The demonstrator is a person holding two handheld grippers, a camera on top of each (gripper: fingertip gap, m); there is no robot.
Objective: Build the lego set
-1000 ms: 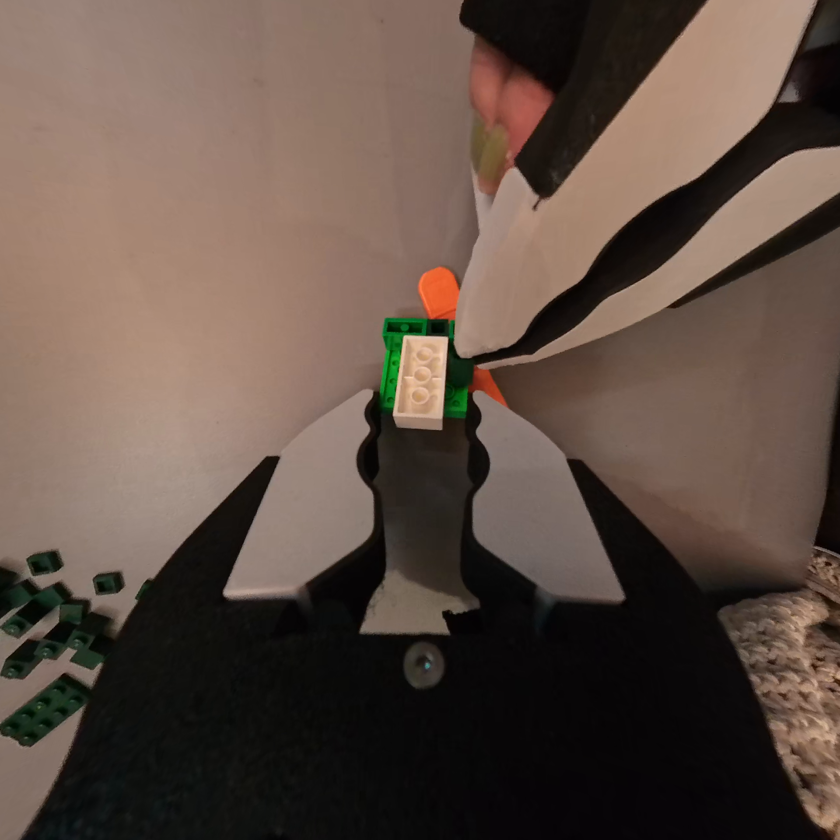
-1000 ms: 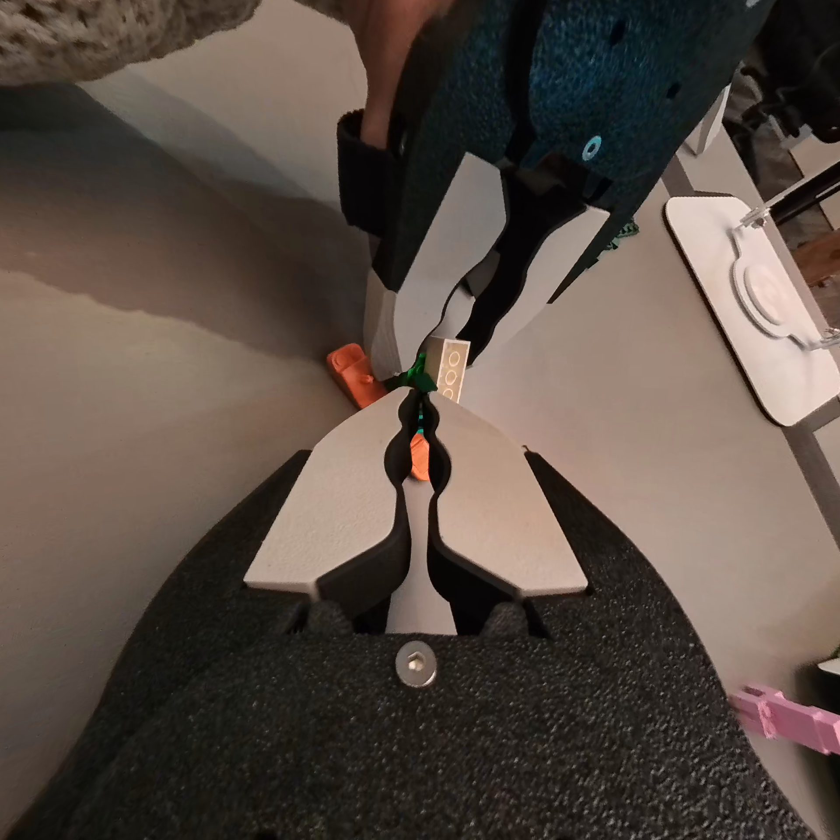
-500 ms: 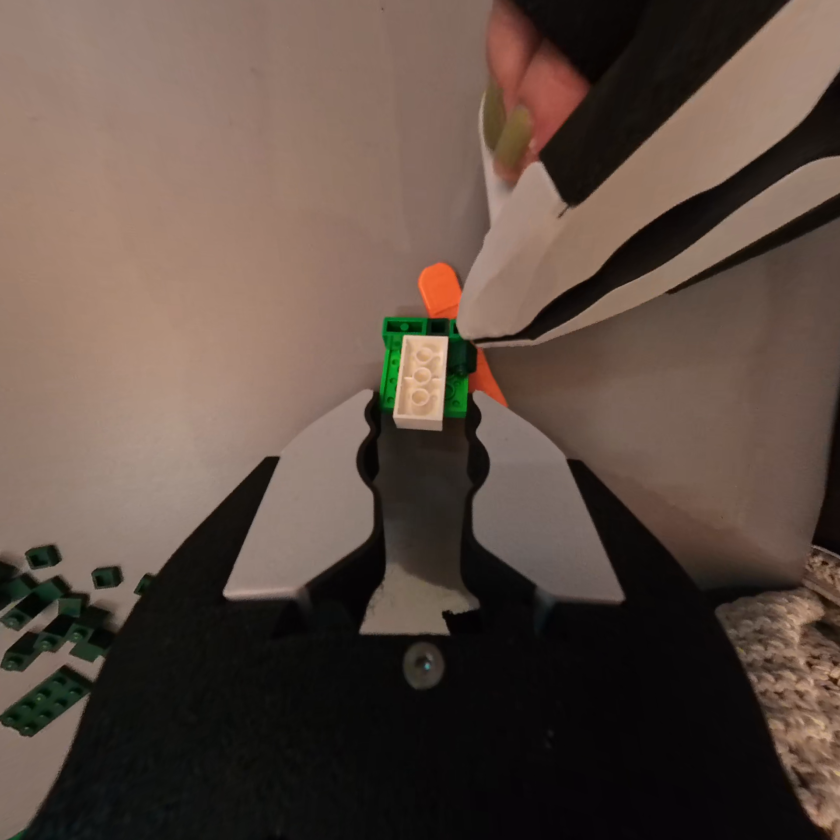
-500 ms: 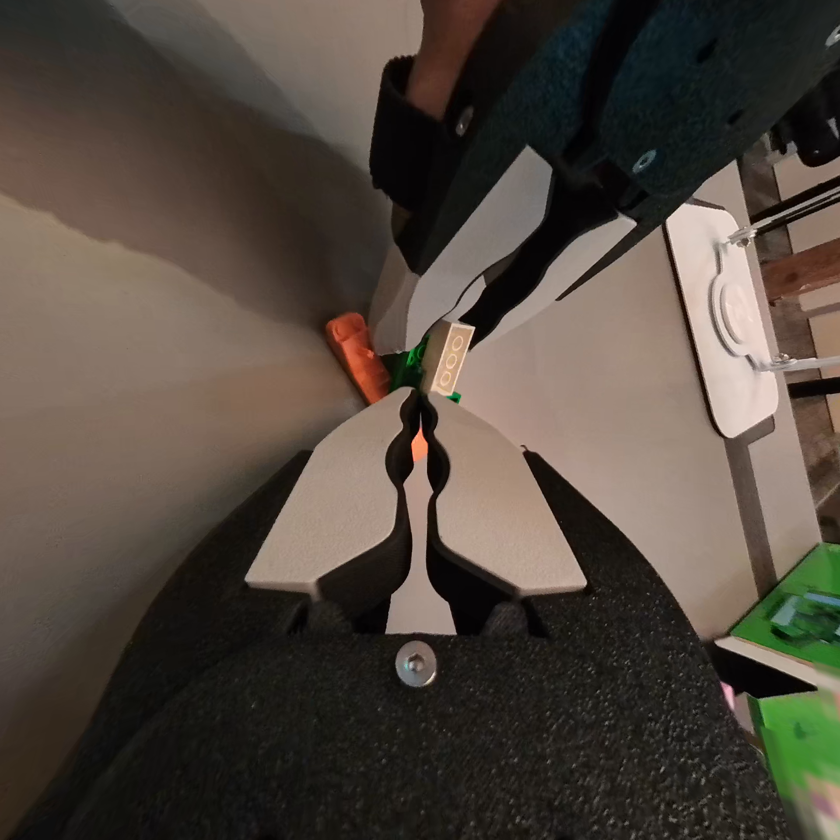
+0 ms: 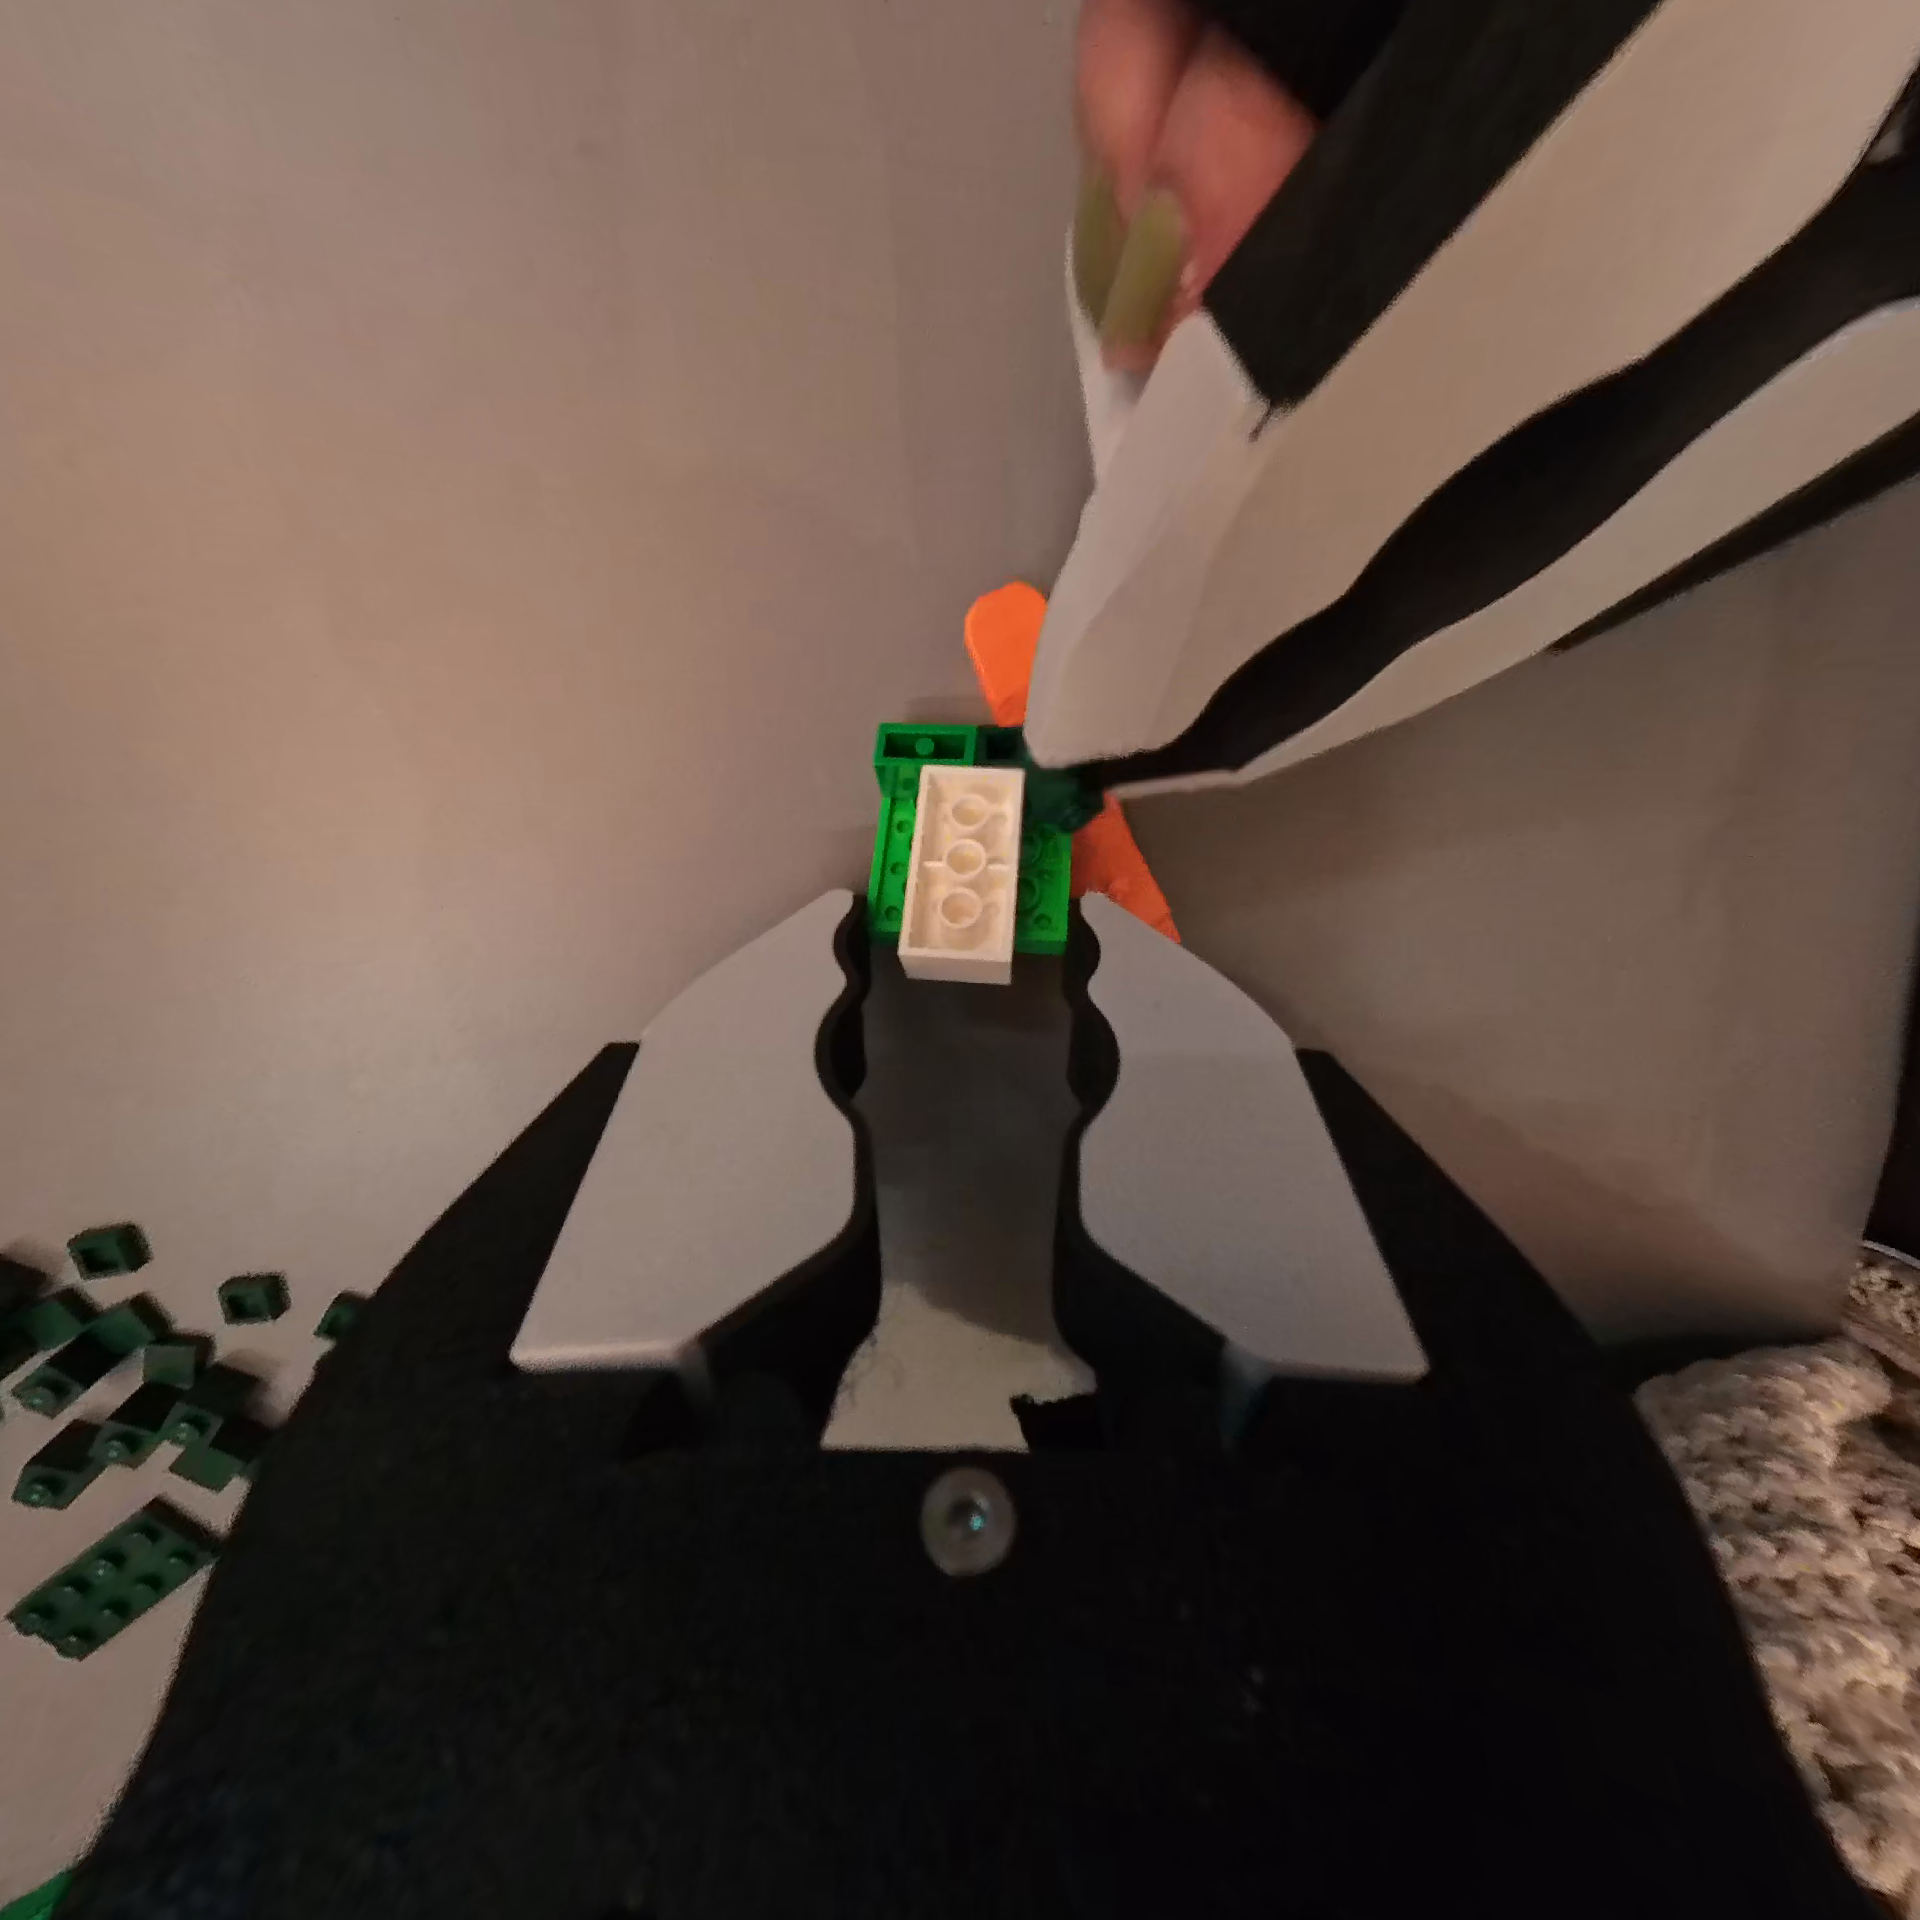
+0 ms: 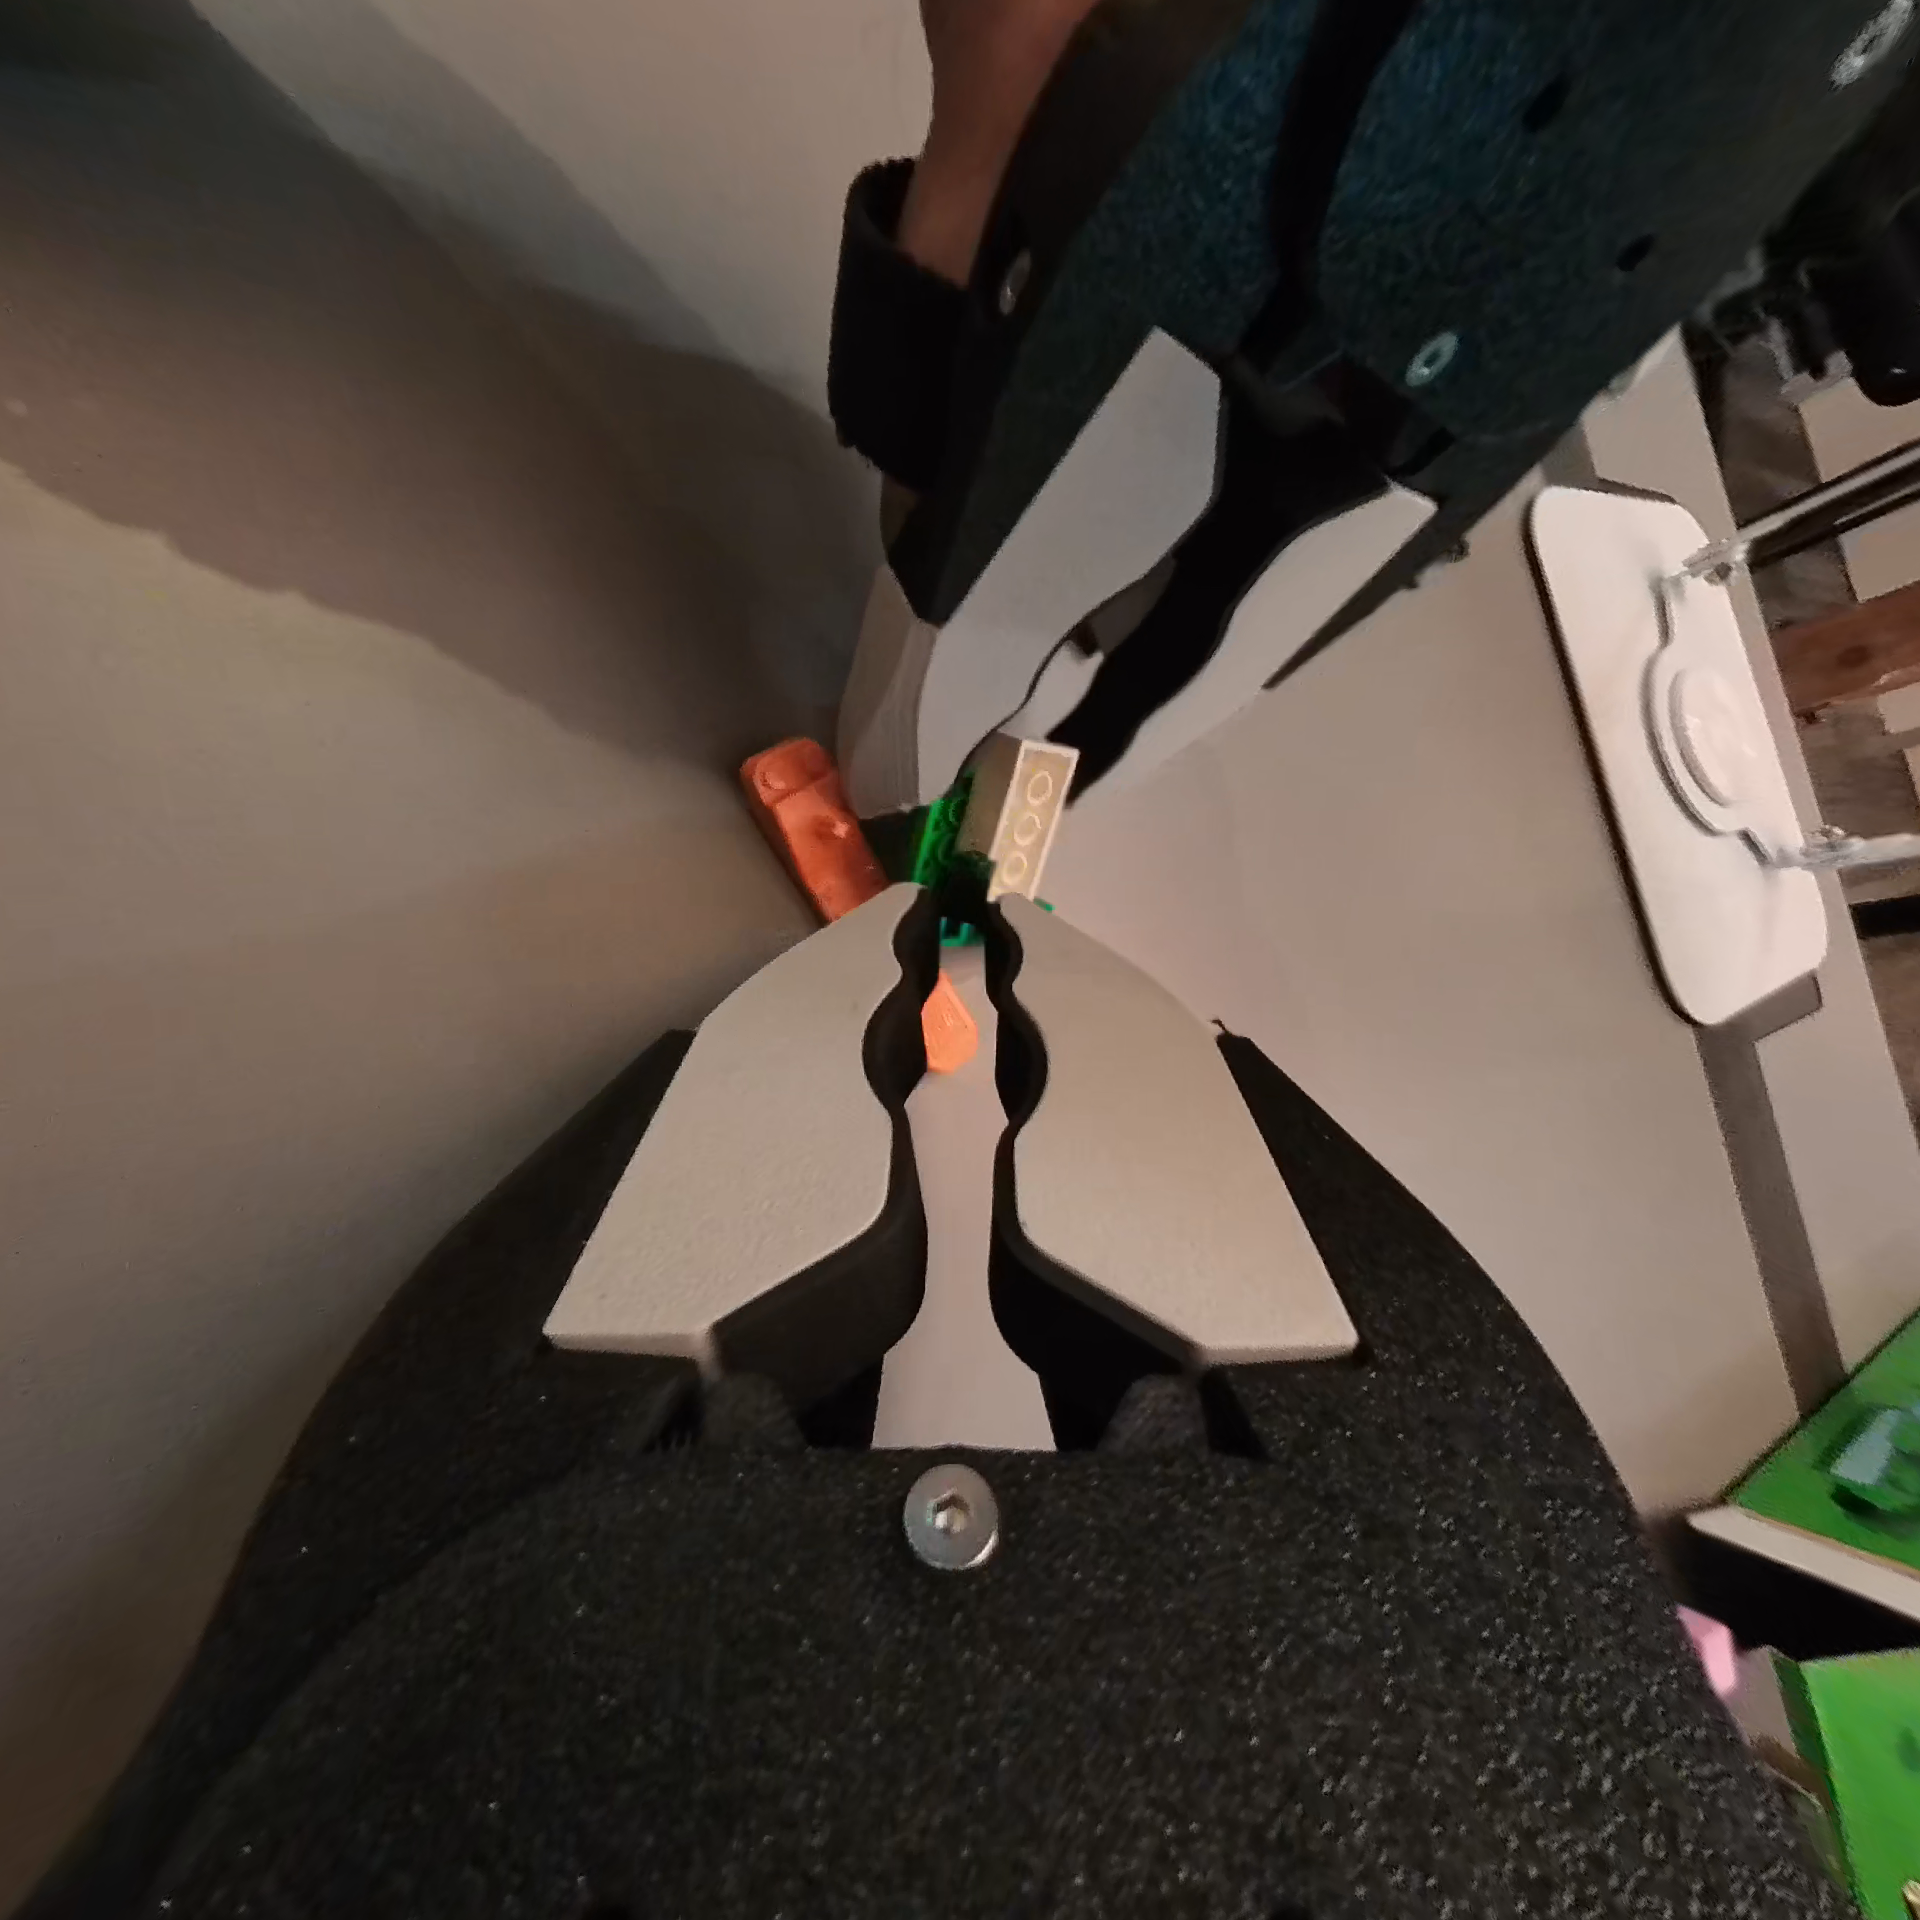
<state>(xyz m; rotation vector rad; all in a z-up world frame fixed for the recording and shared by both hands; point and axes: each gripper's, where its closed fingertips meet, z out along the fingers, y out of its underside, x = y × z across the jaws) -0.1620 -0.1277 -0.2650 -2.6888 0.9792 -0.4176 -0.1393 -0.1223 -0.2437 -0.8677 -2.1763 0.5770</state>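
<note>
My left gripper (image 5: 961, 920) is shut on a bright green plate assembly (image 5: 1044, 883) with a white brick (image 5: 961, 868) stuck on it, underside facing the camera. My right gripper (image 6: 956, 904) comes in from the upper right in the left wrist view (image 5: 1055, 767). Its tips are pinched on a small dark green piece (image 5: 1072, 802) at the assembly's far right corner. In the right wrist view the white brick (image 6: 1023, 821) and the green assembly (image 6: 940, 831) sit between the left gripper's fingers (image 6: 935, 717). An orange brick separator (image 5: 1003, 644) lies behind the assembly on the table.
Several loose dark green bricks (image 5: 104, 1382) lie at the lower left. A knitted cloth (image 5: 1787, 1558) is at the lower right. A white board with a clear stand (image 6: 1683, 769), a green box (image 6: 1849, 1455) and a pink piece (image 6: 1709, 1652) lie to the right. Only a small space, under 4 cm, lies between the two pairs of fingers.
My right gripper has tilted and shifted a little at the assembly's corner, and its tips stand slightly wider apart. My left gripper and the assembly have stayed put.
</note>
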